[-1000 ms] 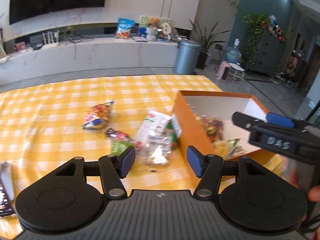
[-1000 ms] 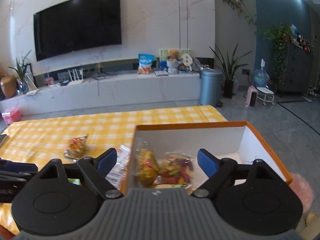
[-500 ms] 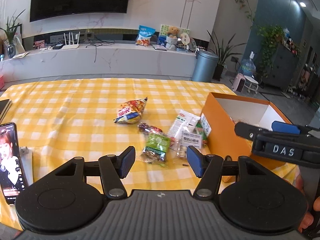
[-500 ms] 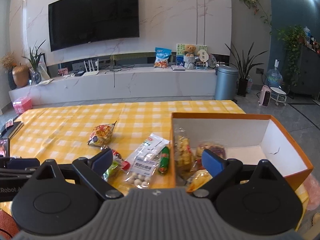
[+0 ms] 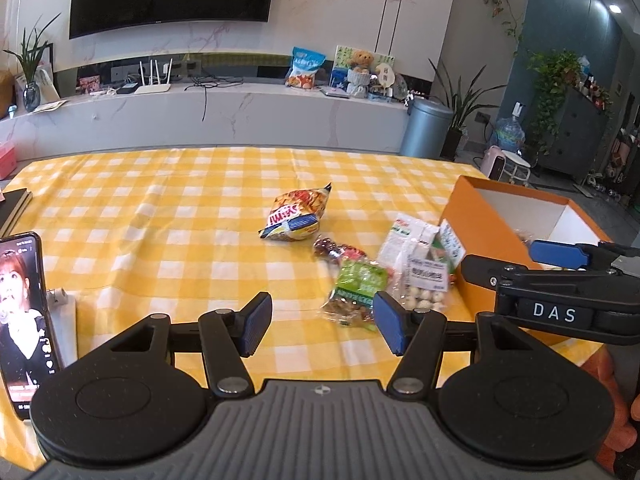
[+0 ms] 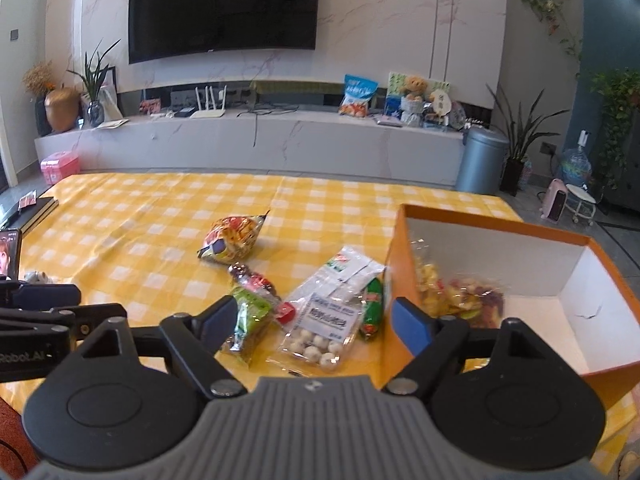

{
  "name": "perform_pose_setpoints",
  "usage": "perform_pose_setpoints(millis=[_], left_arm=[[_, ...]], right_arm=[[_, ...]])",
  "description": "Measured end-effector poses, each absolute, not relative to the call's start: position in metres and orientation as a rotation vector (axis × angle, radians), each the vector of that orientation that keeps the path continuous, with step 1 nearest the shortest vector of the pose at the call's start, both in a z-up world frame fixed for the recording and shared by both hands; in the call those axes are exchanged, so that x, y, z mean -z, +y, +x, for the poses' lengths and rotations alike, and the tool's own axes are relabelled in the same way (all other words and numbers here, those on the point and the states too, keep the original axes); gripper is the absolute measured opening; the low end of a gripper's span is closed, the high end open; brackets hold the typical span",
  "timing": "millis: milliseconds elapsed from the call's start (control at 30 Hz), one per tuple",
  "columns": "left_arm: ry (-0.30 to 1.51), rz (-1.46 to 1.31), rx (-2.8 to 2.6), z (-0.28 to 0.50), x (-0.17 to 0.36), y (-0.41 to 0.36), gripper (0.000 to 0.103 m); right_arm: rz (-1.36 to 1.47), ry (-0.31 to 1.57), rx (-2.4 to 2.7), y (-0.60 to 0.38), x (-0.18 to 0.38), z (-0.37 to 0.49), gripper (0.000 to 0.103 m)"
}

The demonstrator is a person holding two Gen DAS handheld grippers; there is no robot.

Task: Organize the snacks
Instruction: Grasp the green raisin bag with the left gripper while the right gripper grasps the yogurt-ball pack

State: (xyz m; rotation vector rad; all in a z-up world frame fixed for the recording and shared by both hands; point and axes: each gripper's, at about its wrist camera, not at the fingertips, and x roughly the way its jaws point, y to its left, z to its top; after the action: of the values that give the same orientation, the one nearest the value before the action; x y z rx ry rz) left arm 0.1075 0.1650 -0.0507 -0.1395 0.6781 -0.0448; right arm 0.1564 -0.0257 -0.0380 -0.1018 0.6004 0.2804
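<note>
An orange box stands at the table's right and holds several snack bags. Loose snacks lie left of it: an orange chip bag, a green packet, a dark red candy pack, a clear bag of white balls and a small green pack against the box. My left gripper is open and empty, just short of the green packet. My right gripper is open and empty above the clear bag; it also shows in the left wrist view.
A yellow checked cloth covers the table. A phone with a lit screen stands at the near left, with a dark book behind it. A TV wall, a counter and a grey bin lie beyond.
Both grippers have pulled back from the box and up, so more of the table shows. The loose snacks now lie ahead of both grippers. Both stay open.
</note>
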Motion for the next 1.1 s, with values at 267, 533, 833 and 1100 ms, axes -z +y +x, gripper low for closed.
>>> perform_pose_setpoints(millis=[267,533,833,1100], left_arm=[[0.724,-0.128,0.029,0.124,0.072,0.176,0.069],[0.714,-0.098,0.141,0.145,0.086,0.162,0.076],[0.719,0.003,0.238,0.179,0.109,0.135,0.082],[0.768,0.044,0.232,0.202,0.127,0.124,0.079]], right_arm=[[-0.107,0.665,-0.322,0.003,0.062,0.181,0.063],[-0.118,0.673,-0.224,0.005,0.082,0.199,0.047],[0.075,0.739,-0.208,-0.022,0.089,0.221,0.045],[0.149,0.816,-0.178,-0.018,0.100,0.230,0.055]])
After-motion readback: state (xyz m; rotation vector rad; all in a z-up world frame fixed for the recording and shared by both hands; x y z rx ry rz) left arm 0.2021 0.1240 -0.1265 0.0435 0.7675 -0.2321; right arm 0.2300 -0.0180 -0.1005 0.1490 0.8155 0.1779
